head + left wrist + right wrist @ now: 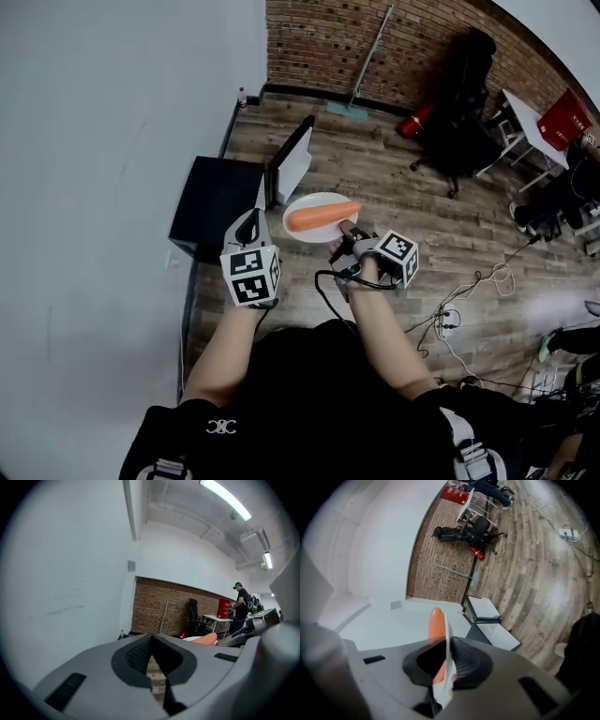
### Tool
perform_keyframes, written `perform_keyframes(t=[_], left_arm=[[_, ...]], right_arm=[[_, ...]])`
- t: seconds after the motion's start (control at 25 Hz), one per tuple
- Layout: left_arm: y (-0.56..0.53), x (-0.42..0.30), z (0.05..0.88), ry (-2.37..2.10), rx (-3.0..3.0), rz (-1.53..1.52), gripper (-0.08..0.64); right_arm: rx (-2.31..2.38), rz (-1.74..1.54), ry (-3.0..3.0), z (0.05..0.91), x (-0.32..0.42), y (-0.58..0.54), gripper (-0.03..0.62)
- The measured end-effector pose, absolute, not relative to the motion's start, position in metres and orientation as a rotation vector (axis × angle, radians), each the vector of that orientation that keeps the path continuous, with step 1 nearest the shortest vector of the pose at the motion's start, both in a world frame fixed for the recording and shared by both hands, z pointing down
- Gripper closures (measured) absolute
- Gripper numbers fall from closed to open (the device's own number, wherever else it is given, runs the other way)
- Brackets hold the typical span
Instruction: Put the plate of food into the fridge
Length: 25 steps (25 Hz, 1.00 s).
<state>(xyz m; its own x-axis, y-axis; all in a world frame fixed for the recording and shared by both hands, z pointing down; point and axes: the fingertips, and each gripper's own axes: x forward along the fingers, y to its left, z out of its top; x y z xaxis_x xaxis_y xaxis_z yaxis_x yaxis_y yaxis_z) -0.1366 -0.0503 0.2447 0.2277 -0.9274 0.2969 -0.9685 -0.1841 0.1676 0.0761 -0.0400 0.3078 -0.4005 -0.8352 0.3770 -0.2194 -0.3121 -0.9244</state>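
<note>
The right gripper [345, 231] clamps the plate [309, 237] by its rim to carry the carrot [322, 217] level just beside the open mini fridge [216, 202], while the left gripper [248, 221] is closed and empty.

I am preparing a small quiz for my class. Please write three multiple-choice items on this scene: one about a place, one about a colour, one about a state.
1. Where does the fridge stand?
A) on the floor by the white wall
B) on a table
C) under a chair

2. What colour is the food on the plate?
A) green
B) orange
C) brown

3. What is the right gripper doing?
A) hanging open
B) holding the fridge door
C) holding the plate's rim

Answers:
1 A, the fridge sits on the wood floor against the wall.
2 B, the long piece is orange.
3 C, its fingers are closed on the rim.
</note>
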Motion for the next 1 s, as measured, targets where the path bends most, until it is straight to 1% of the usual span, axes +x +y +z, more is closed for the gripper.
perform_keyframes(t=[0.24,0.44,0.68,1.0], left_arm=[[-0.091,-0.137,0.251,-1.752,2.161,0.253,0.565],[-0.145,-0.137,0.244,-1.827,2.093,0.285,0.565],[-0.141,-0.124,0.256,-1.929,2.047,0.210,0.565],[-0.141,-0.110,0.312,-2.035,1.933,0.164,0.565]], right_arm=[[-1.336,-1.821,1.417,0.317,0.076,-0.087,0.555],[-1.273,-1.889,1.456,0.313,0.077,-0.160,0.555],[-1.202,-1.900,1.606,0.331,0.079,-0.177,0.554],[-1.131,-1.933,1.749,0.376,0.086,-0.205,0.554]])
